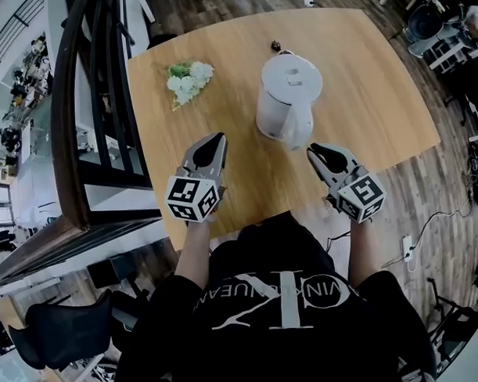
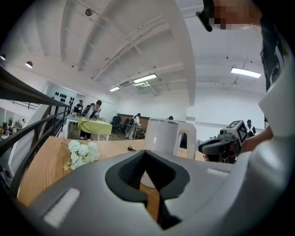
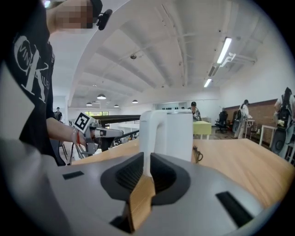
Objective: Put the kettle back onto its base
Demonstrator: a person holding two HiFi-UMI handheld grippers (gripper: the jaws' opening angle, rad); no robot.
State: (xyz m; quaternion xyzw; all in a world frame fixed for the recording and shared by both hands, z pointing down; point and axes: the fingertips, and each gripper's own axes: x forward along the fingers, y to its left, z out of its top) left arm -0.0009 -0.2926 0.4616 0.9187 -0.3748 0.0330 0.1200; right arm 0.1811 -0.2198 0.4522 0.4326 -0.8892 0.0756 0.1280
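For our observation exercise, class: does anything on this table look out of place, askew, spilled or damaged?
Only the white flowers look odd: they lie loose on the table, without a vase. The kettle stands upright, lid shut, nothing spilled.

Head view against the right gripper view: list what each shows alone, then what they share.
Head view only: the white flowers lying on the table. Right gripper view only: the ceiling lights and people at far desks. Shared: the white kettle, the wooden table under it, and the left claw, which hangs beside the kettle without touching it.
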